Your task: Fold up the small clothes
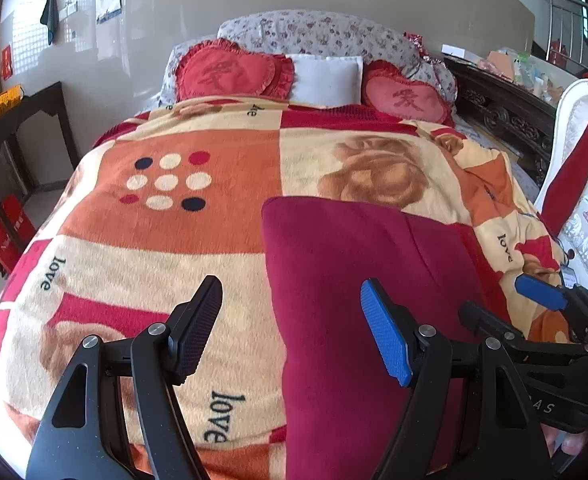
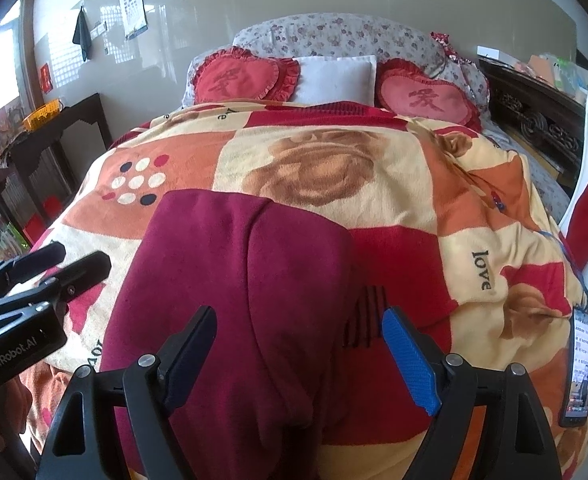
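The left gripper (image 1: 291,330) hangs with jaws wide apart and nothing between them, over the left edge of a folded maroon garment (image 1: 358,304). The right gripper (image 2: 300,360) is likewise spread and empty, above the garment's near end. The garment lies flat on the patterned blanket (image 2: 394,208) toward the bed's near edge. Only the right wrist view shows a phone (image 2: 580,364) at the blanket's right edge; only the left shows fingertips (image 1: 562,442) below the right gripper.
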Motion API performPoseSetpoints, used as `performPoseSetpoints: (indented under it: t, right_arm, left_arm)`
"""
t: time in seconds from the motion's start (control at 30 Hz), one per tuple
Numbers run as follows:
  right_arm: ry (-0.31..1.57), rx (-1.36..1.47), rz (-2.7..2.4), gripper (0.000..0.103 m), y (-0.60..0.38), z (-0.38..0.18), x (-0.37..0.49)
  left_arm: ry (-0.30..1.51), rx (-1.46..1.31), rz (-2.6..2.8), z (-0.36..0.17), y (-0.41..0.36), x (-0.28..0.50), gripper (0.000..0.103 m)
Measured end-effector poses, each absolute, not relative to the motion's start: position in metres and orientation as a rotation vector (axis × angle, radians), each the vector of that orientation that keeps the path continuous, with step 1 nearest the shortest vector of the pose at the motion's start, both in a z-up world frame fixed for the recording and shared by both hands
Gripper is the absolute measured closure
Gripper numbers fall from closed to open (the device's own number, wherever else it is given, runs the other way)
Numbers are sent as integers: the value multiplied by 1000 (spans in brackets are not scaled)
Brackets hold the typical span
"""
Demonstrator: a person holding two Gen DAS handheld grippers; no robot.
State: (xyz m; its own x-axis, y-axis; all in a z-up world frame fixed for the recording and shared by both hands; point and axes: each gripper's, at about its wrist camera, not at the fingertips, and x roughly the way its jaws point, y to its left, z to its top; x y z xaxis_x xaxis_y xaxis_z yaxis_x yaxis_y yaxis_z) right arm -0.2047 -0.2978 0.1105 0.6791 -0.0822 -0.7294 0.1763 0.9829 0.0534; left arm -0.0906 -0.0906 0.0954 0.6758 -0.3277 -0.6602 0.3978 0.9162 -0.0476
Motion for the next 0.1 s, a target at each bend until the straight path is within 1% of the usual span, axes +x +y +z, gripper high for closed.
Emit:
performPoseSetpoints:
  t: [0.1]
  right_arm:
    - [819,123,-145,20,-299,108,-204]
  left_arm:
    - [726,106,-415,95,-91,-87,31]
